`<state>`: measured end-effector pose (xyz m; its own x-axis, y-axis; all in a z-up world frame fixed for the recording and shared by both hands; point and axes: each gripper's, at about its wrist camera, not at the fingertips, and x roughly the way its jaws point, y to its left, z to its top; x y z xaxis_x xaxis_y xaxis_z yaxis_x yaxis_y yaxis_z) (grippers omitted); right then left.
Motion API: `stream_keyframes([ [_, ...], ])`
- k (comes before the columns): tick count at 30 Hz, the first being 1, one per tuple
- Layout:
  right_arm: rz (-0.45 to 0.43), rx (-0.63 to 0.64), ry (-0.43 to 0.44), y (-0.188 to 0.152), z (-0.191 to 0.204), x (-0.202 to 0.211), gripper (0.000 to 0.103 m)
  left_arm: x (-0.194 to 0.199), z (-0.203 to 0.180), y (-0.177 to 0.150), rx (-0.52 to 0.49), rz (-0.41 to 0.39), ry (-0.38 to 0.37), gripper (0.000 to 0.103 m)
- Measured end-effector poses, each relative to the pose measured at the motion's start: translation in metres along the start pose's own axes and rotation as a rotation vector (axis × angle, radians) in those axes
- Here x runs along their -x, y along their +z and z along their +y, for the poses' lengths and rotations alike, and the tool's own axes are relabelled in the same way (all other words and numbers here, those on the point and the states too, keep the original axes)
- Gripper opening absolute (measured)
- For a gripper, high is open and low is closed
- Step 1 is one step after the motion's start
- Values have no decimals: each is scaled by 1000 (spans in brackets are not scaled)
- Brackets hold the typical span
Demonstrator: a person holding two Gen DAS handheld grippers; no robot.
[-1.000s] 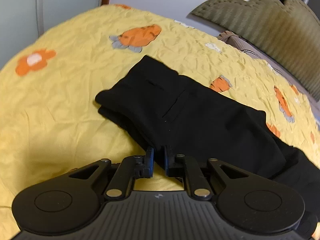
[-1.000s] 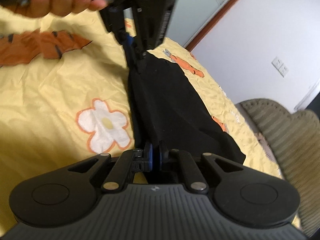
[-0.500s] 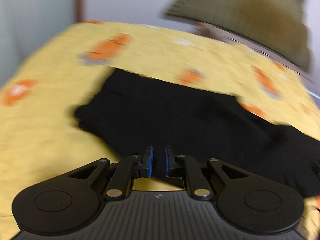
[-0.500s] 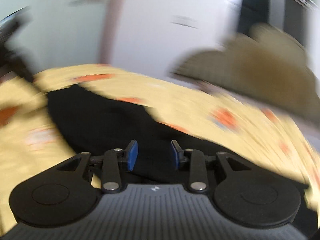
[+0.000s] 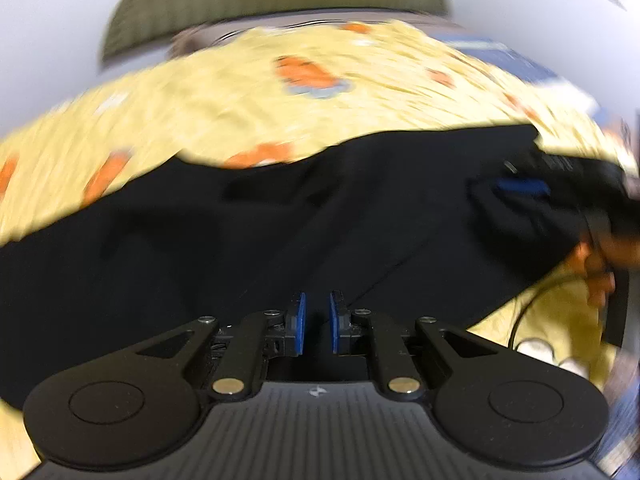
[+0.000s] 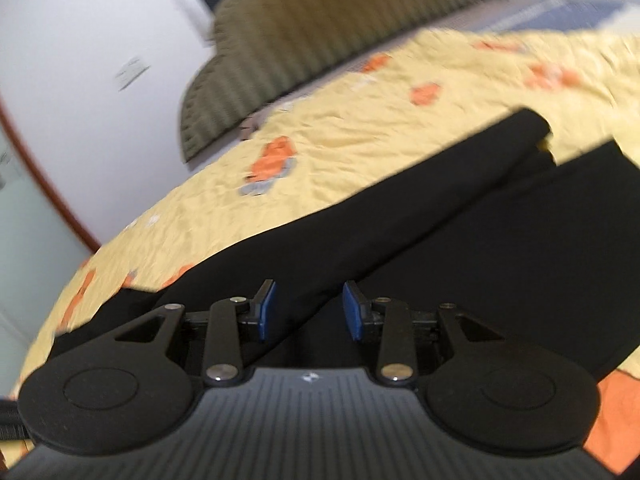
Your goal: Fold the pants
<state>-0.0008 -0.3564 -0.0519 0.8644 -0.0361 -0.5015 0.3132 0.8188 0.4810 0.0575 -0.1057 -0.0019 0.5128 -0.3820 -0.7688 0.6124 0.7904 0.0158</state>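
We are holding both grippers low over the black pants (image 5: 248,240), which are lying spread across the yellow bedspread (image 5: 224,92) with its orange cartoon prints. The left gripper (image 5: 317,322) is sitting just above the near edge of the pants, its blue-padded fingers (image 5: 299,320) standing a narrow gap apart with dark cloth showing behind that gap; through the motion blur we cannot tell whether any fabric is lying between the pads. At the far right end of the pants in the left wrist view, we are seeing the other tool as a dark, smeared shape with a blue pad, and the right hand (image 5: 596,268) gripping it beside the pants' edge.

The right gripper (image 6: 309,310) is hovering over the pants (image 6: 460,240) with its fingers (image 6: 267,310) standing wide apart and nothing between them. In this view the two legs are running away from the gripper, one lying as a long band beside the other. Beyond the pants, the ribbed olive headboard (image 6: 312,28) is rising at the far end of the bedspread (image 6: 360,128), against a white wall (image 6: 88,40).
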Motion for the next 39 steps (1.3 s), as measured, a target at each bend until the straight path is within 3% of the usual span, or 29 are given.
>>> stream_keyframes([
  [5, 25, -78, -45, 10, -10, -25, 38, -26, -20, 4, -196, 25, -73, 12],
  [10, 22, -83, -46, 11, -6, -38, 38, -44, -36, 4, -356, 21, -64, 12],
  [14, -1, -76, -31, 12, -2, -36, 14, -50, -38, 8, -437, 17, -80, 19],
  [17, -25, -44, -33, 13, 3, -29, 8, -52, -37, 8, -499, -12, -41, 54],
  [18, -34, -28, -36, 14, 4, -26, 7, -53, -38, 8, -516, -29, -17, 73],
  [19, -46, -10, -40, 14, 7, -24, 5, -55, -39, 8, -536, -44, 3, 81],
  [23, -59, 18, -42, 16, 11, -19, 3, -60, -34, 13, -507, -38, -16, 82],
  [24, -59, 14, -42, 16, 10, -19, 3, -61, -32, 16, -486, -31, -26, 79],
  [26, -56, 5, -46, 16, 8, -18, 4, -61, -27, 19, -439, -10, -75, 52],
  [27, -51, -2, -48, 15, 6, -18, 5, -61, -26, 20, -423, 1, -104, 28],
  [30, -48, -34, -58, 11, -3, -12, 9, -60, -30, 19, -424, -3, -117, 9],
  [31, -40, -38, -62, 10, -5, -10, 15, -59, -33, 17, -436, -10, -111, 8],
  [33, -21, -34, -67, 6, -9, -6, 41, -57, -38, 15, -443, -22, -110, 6],
  [35, -12, 4, -83, 0, -8, 1, 71, -52, -38, 15, -418, -24, -157, 6],
  [36, -13, 32, -95, -3, -6, 5, 76, -49, -39, 14, -407, -26, -178, 6],
  [38, -21, 96, -130, -10, 1, 14, 100, -44, -40, 10, -405, -34, -201, 6],
  [39, -23, 127, -154, -14, 4, 18, 103, -42, -41, 9, -403, -35, -210, 6],
])
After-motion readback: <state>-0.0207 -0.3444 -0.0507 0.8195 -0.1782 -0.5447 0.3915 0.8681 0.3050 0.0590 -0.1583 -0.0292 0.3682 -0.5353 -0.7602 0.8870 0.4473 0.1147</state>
